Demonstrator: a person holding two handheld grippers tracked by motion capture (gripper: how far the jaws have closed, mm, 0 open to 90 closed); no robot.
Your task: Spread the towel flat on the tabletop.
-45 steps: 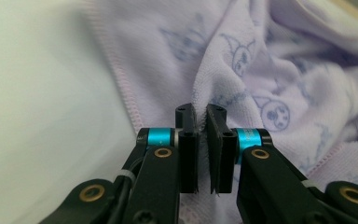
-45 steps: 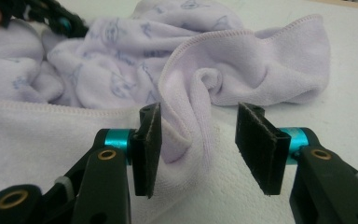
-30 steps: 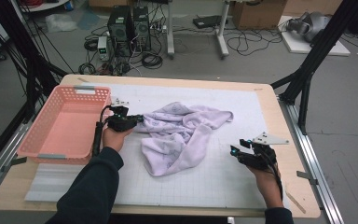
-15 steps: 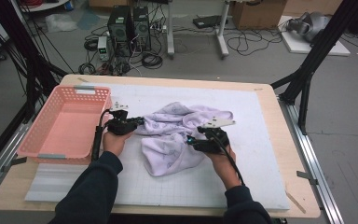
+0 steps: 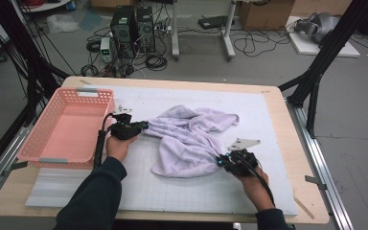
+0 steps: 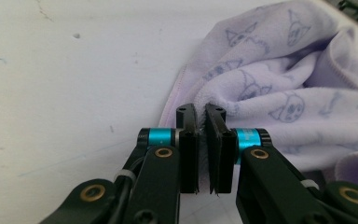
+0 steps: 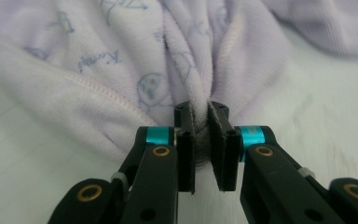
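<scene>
The lavender towel lay crumpled near the middle of the white gridded mat, with the pink plastic basket on the mat's left edge. The left gripper was clenched on the towel's left edge, a thin hem pinched between its jaws. The right gripper had just been closing and now pinched a bunched fold at the towel's lower right edge. The cloth looked soft, light and limp, likely to sag and drape when lifted and unlikely to slip from the pads; corners or the stitched hem seemed the best places to hold for spreading it. Faint blue cartoon animal faces were printed on it, and a small cursive word beside one was too blurred to read
</scene>
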